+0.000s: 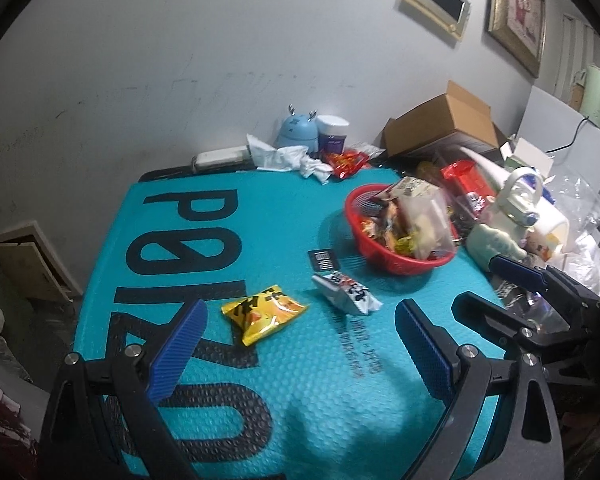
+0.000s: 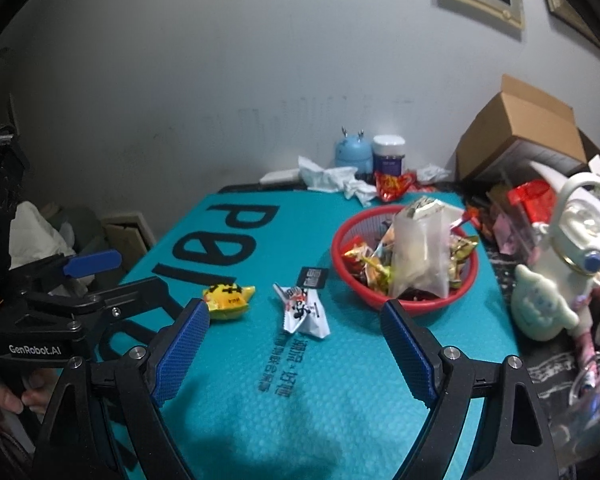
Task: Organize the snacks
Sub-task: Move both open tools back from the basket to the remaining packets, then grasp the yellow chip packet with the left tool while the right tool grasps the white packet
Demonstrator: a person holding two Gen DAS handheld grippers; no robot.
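Through my left wrist camera the left gripper (image 1: 300, 316) hangs over the teal mat (image 1: 260, 380) with its fingers (image 1: 176, 344) spread wide and nothing between them. The yellow pack (image 1: 263, 313) lies flat on the mat just ahead of the left finger, at about 11 o'clock from the gripper's middle. The white pack (image 1: 346, 293) sits near it at 1 o'clock, apart from the yellow one. Just beyond the white pack is a small black card (image 1: 323, 260), and past that at 2 o'clock stands the red basket (image 1: 396, 262), heaped with wrappers and a tall clear bag (image 1: 428, 220). The right gripper (image 1: 512, 280) shows at 3 o'clock, beside the basket.

My right wrist camera gives the same scene from the other side. The right gripper (image 2: 296, 320) also has its fingers (image 2: 408, 352) wide apart and empty. The white pack (image 2: 302, 310) lies between the fingertips' line and the basket, at 12 o'clock. The yellow pack (image 2: 229, 299) is at 10 o'clock, just beside the left fingertip. The red basket (image 2: 404, 298) sits at 1 o'clock, its rim just beyond the right fingertip. The left gripper (image 2: 92, 276) enters at 9 o'clock.

At the back of the mat, by the wall, lie crumpled tissues (image 2: 332, 180), a blue figure (image 2: 353, 152) and a jar (image 2: 388, 154). A white plush-covered bottle (image 2: 572, 256) stands at 3 o'clock, off the mat.
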